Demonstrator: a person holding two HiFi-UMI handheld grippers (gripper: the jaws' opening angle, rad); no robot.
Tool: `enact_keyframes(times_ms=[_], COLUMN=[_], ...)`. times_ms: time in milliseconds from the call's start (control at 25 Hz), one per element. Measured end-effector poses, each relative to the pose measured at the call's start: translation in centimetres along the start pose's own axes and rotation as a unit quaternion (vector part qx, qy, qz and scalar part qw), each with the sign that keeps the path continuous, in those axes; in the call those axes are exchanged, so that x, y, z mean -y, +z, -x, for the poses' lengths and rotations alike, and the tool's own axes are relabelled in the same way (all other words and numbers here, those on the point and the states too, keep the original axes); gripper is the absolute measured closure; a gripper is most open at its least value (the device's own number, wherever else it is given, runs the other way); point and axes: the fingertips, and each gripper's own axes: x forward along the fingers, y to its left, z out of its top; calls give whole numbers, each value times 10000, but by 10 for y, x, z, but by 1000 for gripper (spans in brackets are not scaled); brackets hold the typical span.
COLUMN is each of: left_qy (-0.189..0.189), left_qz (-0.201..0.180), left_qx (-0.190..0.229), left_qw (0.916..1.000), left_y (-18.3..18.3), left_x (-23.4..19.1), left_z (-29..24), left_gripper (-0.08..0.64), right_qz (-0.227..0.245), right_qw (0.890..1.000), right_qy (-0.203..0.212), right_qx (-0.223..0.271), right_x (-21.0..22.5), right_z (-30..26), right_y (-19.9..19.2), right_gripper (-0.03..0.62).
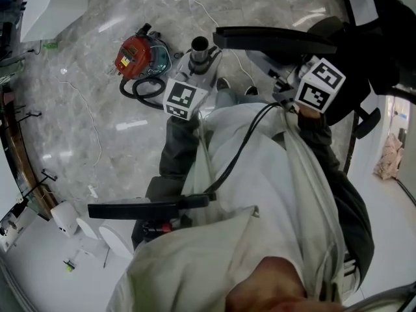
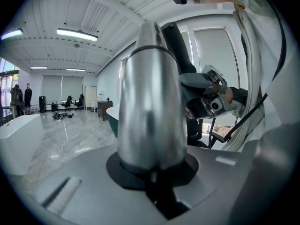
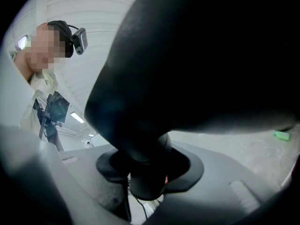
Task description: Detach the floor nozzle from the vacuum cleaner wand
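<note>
Left gripper (image 1: 195, 67) jaws clamped on wand (image 1: 199, 52) — anchors it. Right gripper (image 1: 281, 67) jaws shut round nozzle (image 1: 273, 39) neck — nozzle looks already clear of wand's open end.

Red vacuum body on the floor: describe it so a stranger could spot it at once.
On the pale grey marble floor, look just left of the shiny silver metal wand tube. There lies a round red vacuum cleaner body beside a coiled black hose, the only red among silver and black parts.
</note>
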Motion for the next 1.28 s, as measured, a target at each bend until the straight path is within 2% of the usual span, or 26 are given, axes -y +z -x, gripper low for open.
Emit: enact_keyframes(times_ms=[720,1280], left_qy=[8,-42], left_qz=[37,39], left_qx=[-57,-63], left_qw=[10000,10000], left_y=[-4,-3], left_x=[-2,-1], left_z=[1,-2], left_gripper=[508,508], right_qz=[263,385], right_qw=[9986,9984], right_qy=[-340,-404], right_qx=[304,114], right_x=[-1,-4], right_z=[5,2], right_y=[15,11], right_gripper=[431,432])
